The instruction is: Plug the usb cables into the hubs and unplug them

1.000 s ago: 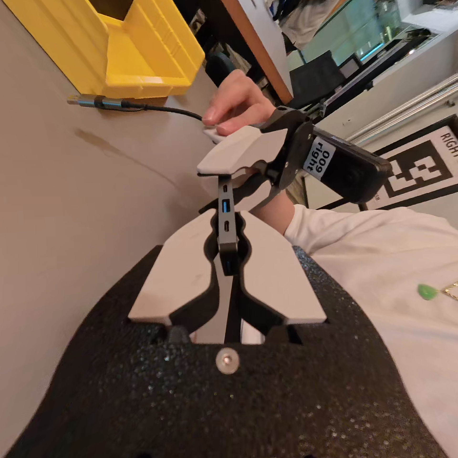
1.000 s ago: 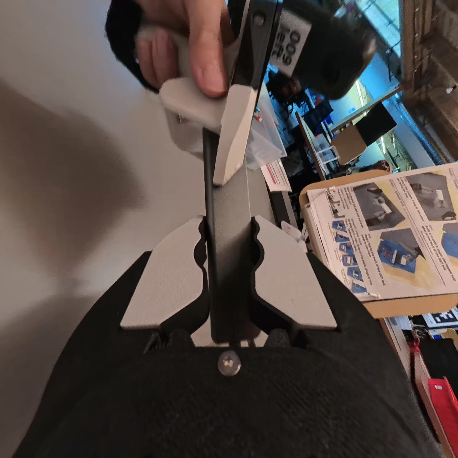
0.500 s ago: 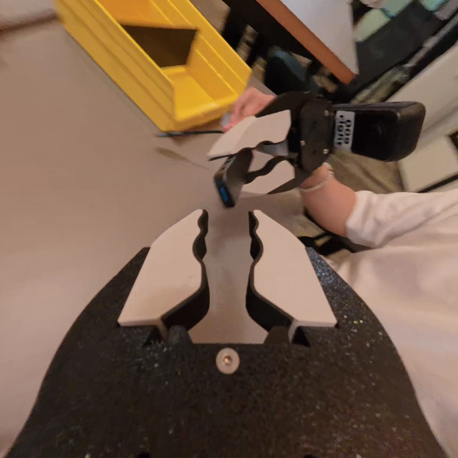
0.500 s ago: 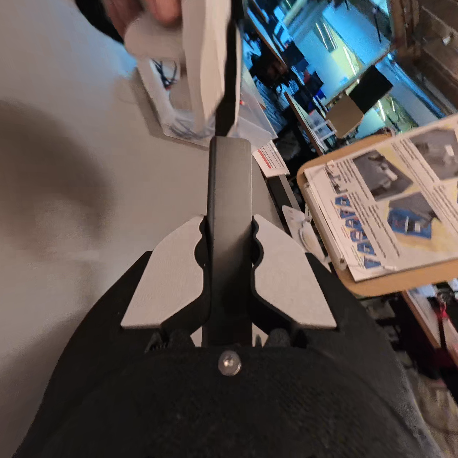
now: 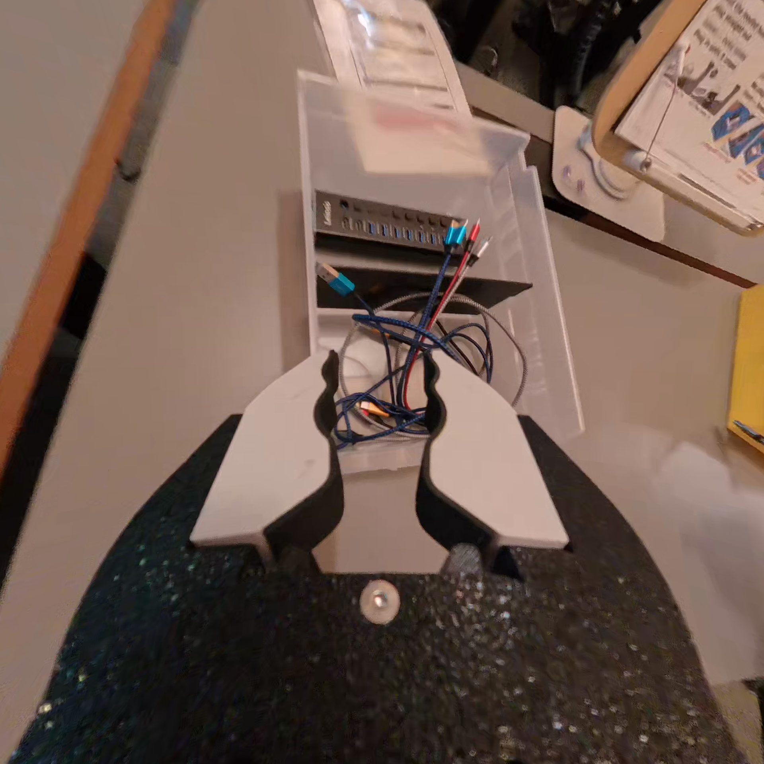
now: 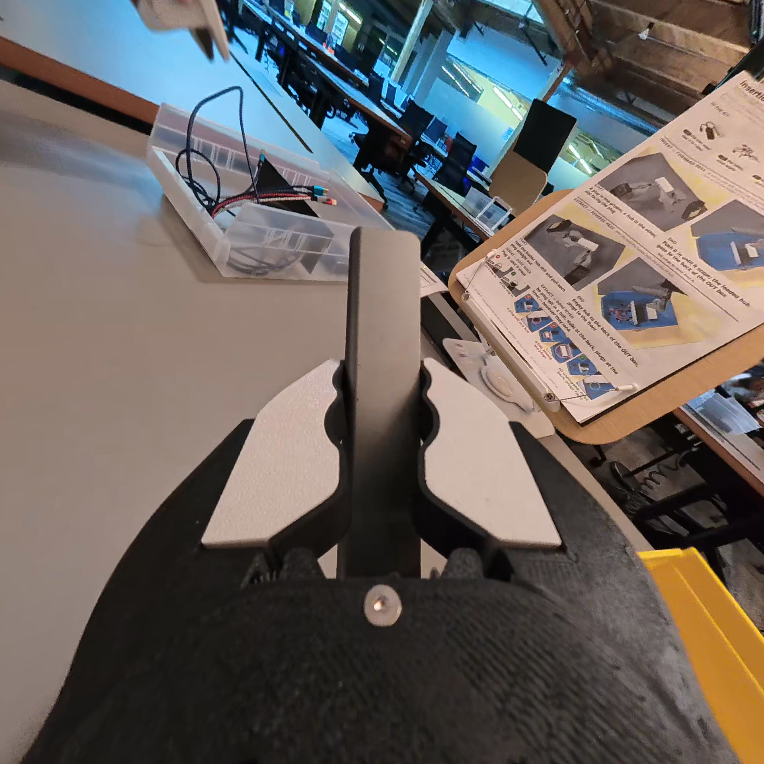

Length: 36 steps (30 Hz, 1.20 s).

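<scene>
Your clear plastic box lies open on the grey table, and it carries most of what matters. At its far end a dark hub with a row of blue ports stands on edge. Nearer to you sits a second dark slab in the next section, though you cannot tell what it is. The near section holds a tangle of braided cables in blue, red and grey. A blue plug sticks out over the left wall, and three more plug ends rise beside the hub's right end. From your right wrist view the same box sits well ahead and to the left, cables looping up above its rim. A corner of a yellow bin shows at the lower right of that view, and its edge also shows at the right of your left wrist view.

Your left gripper hangs just over the near end of the box with its fingers set wide and nothing between them. Your right gripper is clamped on a second, flat dark hub, which stands up between the fingers and past their tips.

A second ago both grippers held that one hub together. Half a second ago your left let go, and now it has swung round from the yellow bin to face the cable box
</scene>
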Each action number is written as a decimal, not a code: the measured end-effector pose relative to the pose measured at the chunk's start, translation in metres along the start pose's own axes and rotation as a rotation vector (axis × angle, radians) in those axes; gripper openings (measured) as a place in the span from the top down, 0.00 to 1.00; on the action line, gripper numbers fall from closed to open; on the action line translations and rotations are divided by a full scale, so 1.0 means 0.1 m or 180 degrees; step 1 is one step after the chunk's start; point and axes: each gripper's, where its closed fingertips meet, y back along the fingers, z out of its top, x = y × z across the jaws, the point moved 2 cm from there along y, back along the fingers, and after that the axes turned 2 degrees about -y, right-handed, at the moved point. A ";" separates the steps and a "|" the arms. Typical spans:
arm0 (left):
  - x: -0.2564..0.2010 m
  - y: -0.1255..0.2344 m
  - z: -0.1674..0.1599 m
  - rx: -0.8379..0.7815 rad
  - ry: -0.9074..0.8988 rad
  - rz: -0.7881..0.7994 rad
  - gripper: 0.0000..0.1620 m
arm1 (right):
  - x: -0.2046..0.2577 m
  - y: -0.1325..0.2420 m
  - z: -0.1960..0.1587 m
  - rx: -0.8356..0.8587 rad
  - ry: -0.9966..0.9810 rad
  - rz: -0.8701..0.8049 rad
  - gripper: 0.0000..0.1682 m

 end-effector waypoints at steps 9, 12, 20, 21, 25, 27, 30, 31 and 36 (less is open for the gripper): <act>0.04 -0.68 -0.14 0.0015 0.0792 -0.0300 0.78 | -0.04 0.01 0.01 -0.0067 -0.0045 0.0012 0.81; -0.06 -0.87 -0.15 -0.0004 0.0972 -0.0424 0.79 | -0.04 0.02 0.00 -0.0062 -0.0052 0.0022 0.81; -0.09 -0.74 -0.17 -0.0888 0.1140 -0.0267 0.80 | -0.07 0.06 -0.02 -0.0042 -0.0005 0.0010 0.81; -0.10 -0.70 -0.25 -0.0910 0.1084 -0.0220 0.79 | -0.08 0.07 -0.02 -0.0041 -0.0013 0.0001 0.81; -0.10 -0.70 -0.59 -0.0431 0.0632 0.0105 0.75 | -0.11 0.08 -0.04 -0.0079 -0.0074 -0.0004 0.81; -0.08 -0.69 -0.67 -0.0138 0.0267 0.0327 0.77 | -0.10 0.07 -0.05 -0.0101 -0.0115 0.0022 0.81; 0.03 -0.66 -0.73 0.0240 -0.0222 0.0884 0.80 | -0.08 0.04 -0.05 -0.0082 -0.0088 0.0044 0.81; 0.02 -0.69 -0.70 0.0237 -0.0300 0.0981 0.80 | -0.07 0.03 -0.04 -0.0073 -0.0062 0.0053 0.81; -0.06 -0.99 -0.51 0.0283 -0.0399 0.1057 0.79 | -0.03 0.00 -0.02 -0.0072 -0.0022 0.0102 0.81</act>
